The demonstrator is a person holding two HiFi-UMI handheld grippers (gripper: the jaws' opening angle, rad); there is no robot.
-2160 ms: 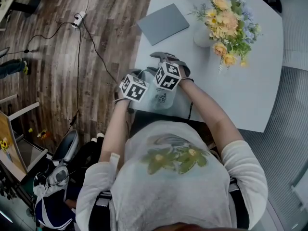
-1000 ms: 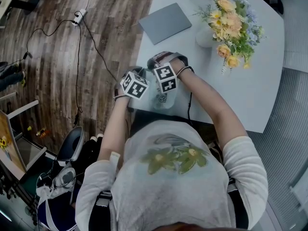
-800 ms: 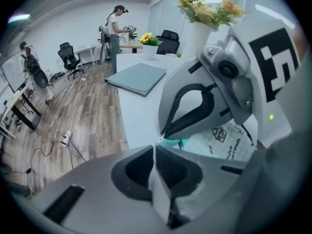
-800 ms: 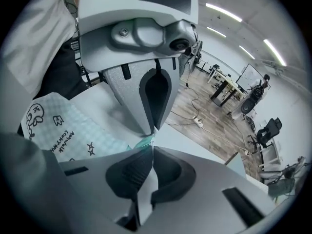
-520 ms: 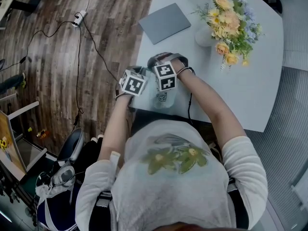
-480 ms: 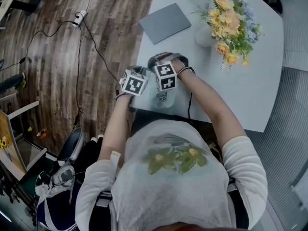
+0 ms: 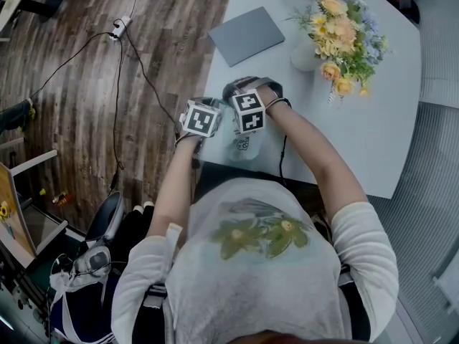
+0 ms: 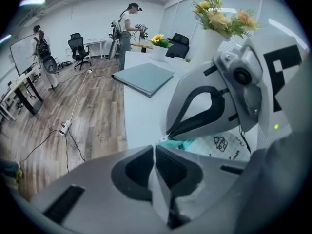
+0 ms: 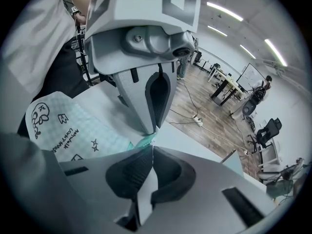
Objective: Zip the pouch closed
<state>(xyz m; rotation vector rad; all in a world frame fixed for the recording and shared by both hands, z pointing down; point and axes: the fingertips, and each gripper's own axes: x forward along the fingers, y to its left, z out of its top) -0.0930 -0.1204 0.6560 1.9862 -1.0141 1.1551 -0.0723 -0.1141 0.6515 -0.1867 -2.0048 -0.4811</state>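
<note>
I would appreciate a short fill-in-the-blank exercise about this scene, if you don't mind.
The left claw and right claw are both ___ on the pouch.
The flowers stand in a ___ vase.
The power strip lies on the ___.
Missing: shut; white; floor.

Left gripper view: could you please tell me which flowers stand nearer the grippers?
The peach bouquet in the white vase; the sunflower stands far back.
</note>
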